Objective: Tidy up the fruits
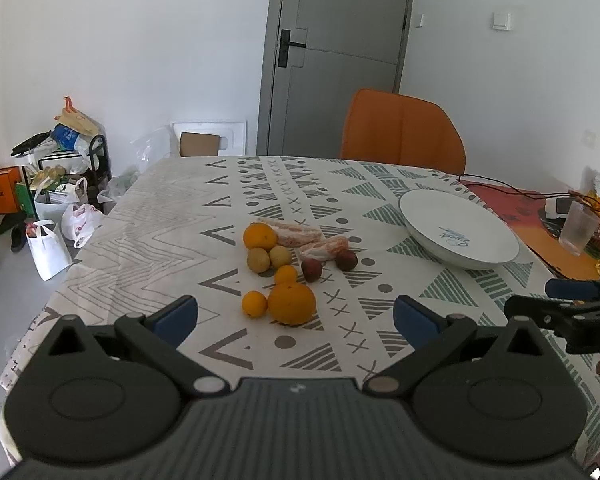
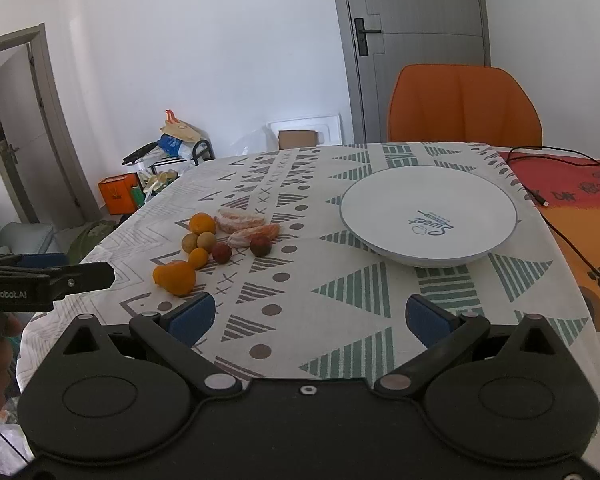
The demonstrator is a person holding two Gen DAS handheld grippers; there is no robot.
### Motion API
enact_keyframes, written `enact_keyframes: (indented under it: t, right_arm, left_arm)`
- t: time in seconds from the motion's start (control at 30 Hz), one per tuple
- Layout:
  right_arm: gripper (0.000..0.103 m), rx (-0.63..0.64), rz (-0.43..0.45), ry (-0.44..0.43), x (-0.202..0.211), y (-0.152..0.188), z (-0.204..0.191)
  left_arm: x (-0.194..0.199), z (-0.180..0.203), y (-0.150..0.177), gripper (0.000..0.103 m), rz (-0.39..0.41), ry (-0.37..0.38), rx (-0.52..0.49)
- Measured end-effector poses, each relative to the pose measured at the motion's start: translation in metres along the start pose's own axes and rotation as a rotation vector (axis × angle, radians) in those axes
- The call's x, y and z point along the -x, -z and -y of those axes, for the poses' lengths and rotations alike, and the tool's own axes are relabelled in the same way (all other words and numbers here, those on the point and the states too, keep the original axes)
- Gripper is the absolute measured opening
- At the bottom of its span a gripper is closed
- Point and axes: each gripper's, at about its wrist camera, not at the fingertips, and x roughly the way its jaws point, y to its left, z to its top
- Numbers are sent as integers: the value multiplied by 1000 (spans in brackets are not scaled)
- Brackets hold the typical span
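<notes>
The left gripper hovers low over the tablecloth, fingers spread wide and holding nothing, with the large orange straight ahead between its blue pads. That orange is the nearest of the fruit cluster, which lies left of the empty white plate. The right gripper, also spread wide and holding nothing, faces bare cloth short of the plate, the fruit well off to its left. By my reading, the left hand is nearer; a round orange needs no particular alignment.
</notes>
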Motion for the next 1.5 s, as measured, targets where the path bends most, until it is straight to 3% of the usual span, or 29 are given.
enact_keyframes:
  t: [1.3, 1.5]
  right_arm:
    - [103, -15, 5, 3, -6, 1, 5]
    - [103, 10, 21, -26, -10, 0, -1]
  left_arm:
    - [1, -6, 2, 101, 26, 28, 18]
    - [-4, -12, 6, 87, 32, 27, 25]
